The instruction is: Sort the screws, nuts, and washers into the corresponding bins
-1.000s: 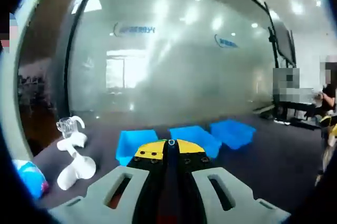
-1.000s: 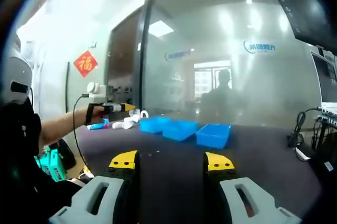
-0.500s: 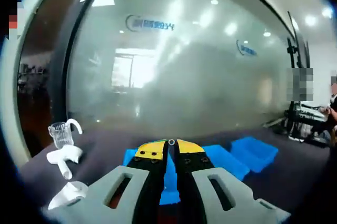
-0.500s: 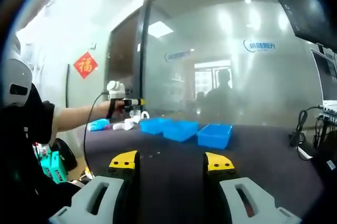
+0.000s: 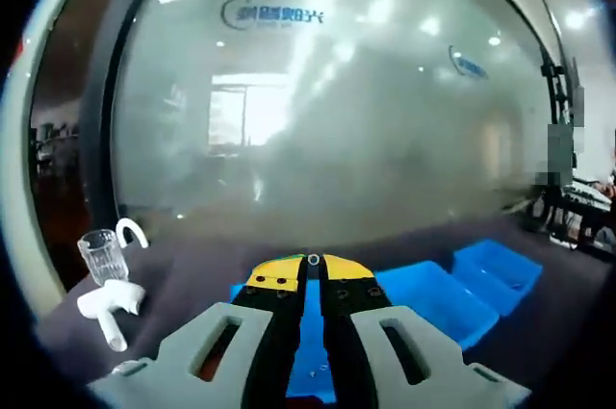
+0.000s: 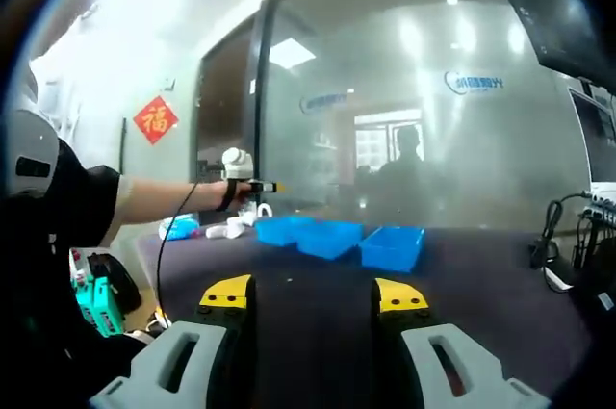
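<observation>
Now L claw [image 5: 313, 286] together over blue bins [image 5: 433, 298]; R claw [image 6: 315, 298] apart; glass cup [image 5: 99, 256] nearby.

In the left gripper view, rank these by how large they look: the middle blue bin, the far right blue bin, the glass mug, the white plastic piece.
1. Middle blue bin
2. Far right blue bin, farther off, so unsure
3. Glass mug and white plastic piece look alike

The right gripper [image 6: 314, 295] hangs over the dark table [image 6: 462, 274] with its yellow-tipped jaws wide apart. Beyond them three blue bins [image 6: 337, 236] stand in a row (touching or nearly so). Left of the bins, the left gripper [image 6: 258, 187] reaches in on an outstretched arm [image 6: 164, 200].
</observation>
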